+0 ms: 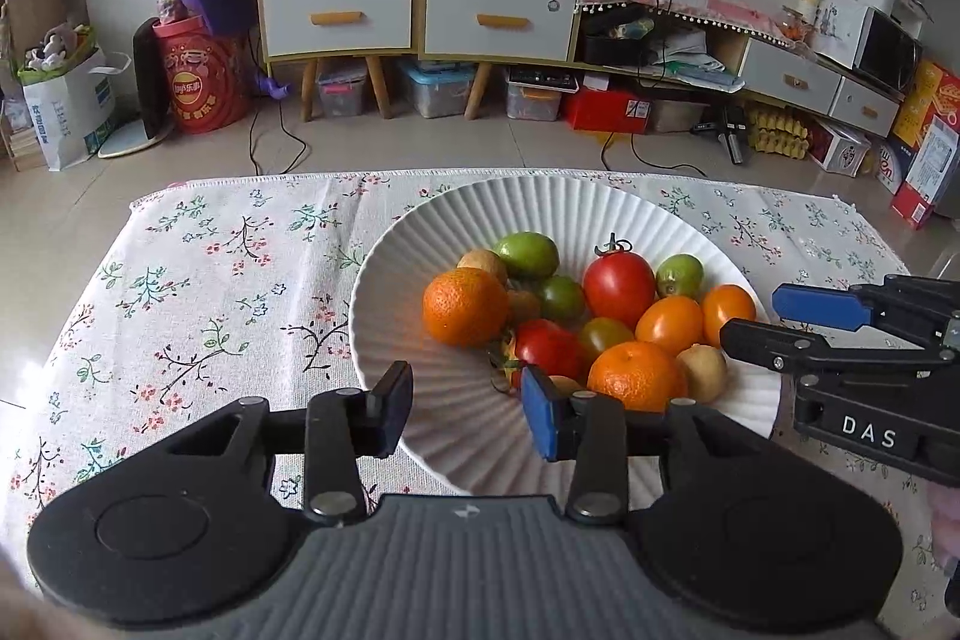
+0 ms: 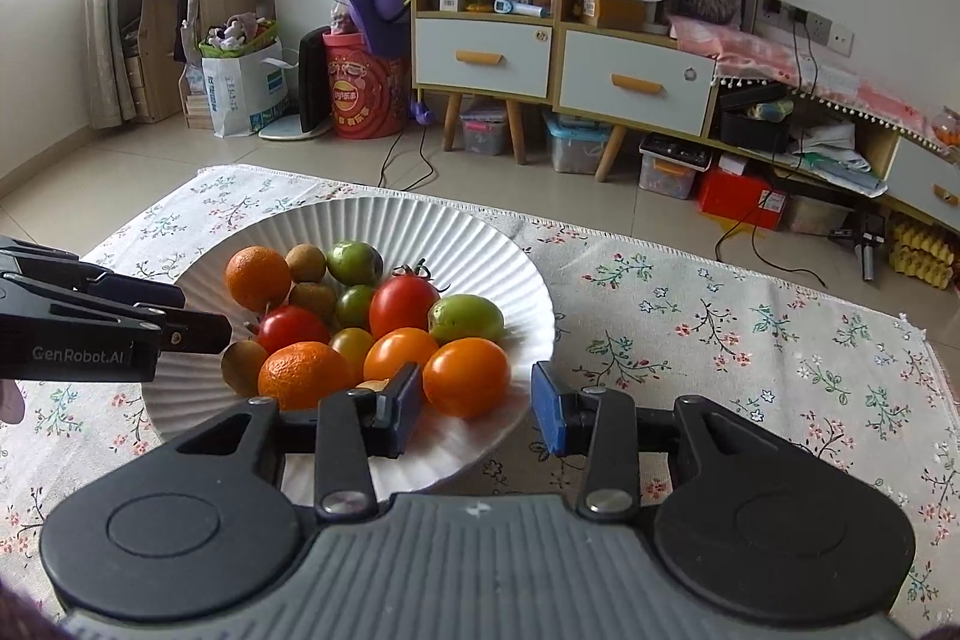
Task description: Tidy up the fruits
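Left wrist view: the left hand-held gripper (image 1: 467,403) is hovering over the near rim of a white ribbed plate (image 1: 420,244), its jaws released with only bare plate between the blue pads. The plate is sitting on a floral cloth (image 1: 198,292) covering the surface, and it is holding a pile of fruits toward its right half. 2 dimpled oranges are showing, 1 at the left of the pile (image 1: 465,306) and 1 at the near edge (image 1: 637,376). A large red tomato (image 1: 618,288) with a green stem is lying toward the far side, with a smaller red one (image 1: 549,347) near the middle. 2 smooth orange tomatoes (image 1: 669,324) are lying at the right, green fruits (image 1: 528,254) at the far side, and small brown fruits (image 1: 703,371) at the near right. The right hand-held gripper (image 1: 762,319) is reaching in from the right, over the plate's right rim.

Right wrist view: the right hand-held gripper (image 2: 474,412) is hanging over the plate's (image 2: 420,226) near right rim, jaws released and gripping nothing; an orange tomato (image 2: 467,376) is lying just beyond the gap. The near orange (image 2: 306,375) is lying to its left, the red tomatoes (image 2: 403,304) behind, and a green fruit (image 2: 467,319) at the right. The left hand-held gripper (image 2: 198,319) is entering from the left, above the plate's left side; whether its jaws are parted cannot be told here.
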Demonstrator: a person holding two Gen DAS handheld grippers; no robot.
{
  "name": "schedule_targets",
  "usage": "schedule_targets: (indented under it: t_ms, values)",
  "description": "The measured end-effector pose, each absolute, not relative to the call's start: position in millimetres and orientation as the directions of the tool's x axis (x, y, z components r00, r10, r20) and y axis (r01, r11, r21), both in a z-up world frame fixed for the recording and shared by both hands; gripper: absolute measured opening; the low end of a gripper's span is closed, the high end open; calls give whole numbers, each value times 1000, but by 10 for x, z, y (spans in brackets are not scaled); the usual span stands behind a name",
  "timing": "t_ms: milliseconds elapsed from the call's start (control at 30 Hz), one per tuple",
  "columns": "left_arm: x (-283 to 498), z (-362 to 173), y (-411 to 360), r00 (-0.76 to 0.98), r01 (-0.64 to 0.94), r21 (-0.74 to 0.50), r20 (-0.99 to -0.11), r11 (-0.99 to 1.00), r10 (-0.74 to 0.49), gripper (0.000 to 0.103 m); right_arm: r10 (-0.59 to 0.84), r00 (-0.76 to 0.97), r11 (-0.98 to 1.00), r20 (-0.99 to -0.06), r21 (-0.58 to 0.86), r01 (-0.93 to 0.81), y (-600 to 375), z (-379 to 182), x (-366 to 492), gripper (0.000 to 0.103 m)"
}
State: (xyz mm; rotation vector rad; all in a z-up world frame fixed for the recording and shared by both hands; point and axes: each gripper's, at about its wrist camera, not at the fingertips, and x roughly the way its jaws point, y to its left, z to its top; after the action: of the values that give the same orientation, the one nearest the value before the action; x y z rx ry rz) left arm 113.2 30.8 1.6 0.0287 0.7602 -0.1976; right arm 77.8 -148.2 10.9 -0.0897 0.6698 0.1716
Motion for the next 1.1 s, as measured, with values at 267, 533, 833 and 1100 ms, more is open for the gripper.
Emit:
schedule_targets:
  t_ms: [267,533,833,1100]
  values:
    - [989,110,361,712,191,-61,-678,980,-181,71,140,782,984,-607,-4,-179,-1512,226,687,64]
    - [805,119,366,698,199,-52,-694,979,-179,89,128,774,990,-621,32,-138,-1642,270,556,77]
    - [542,145,276,684,184,-45,-711,982,-161,96,53,765,999,-642,33,-41,-1701,305,292,91]
    - [355,253,100,699,132,3,-709,991,-91,96,37,735,998,-677,58,2,-1625,430,58,102]
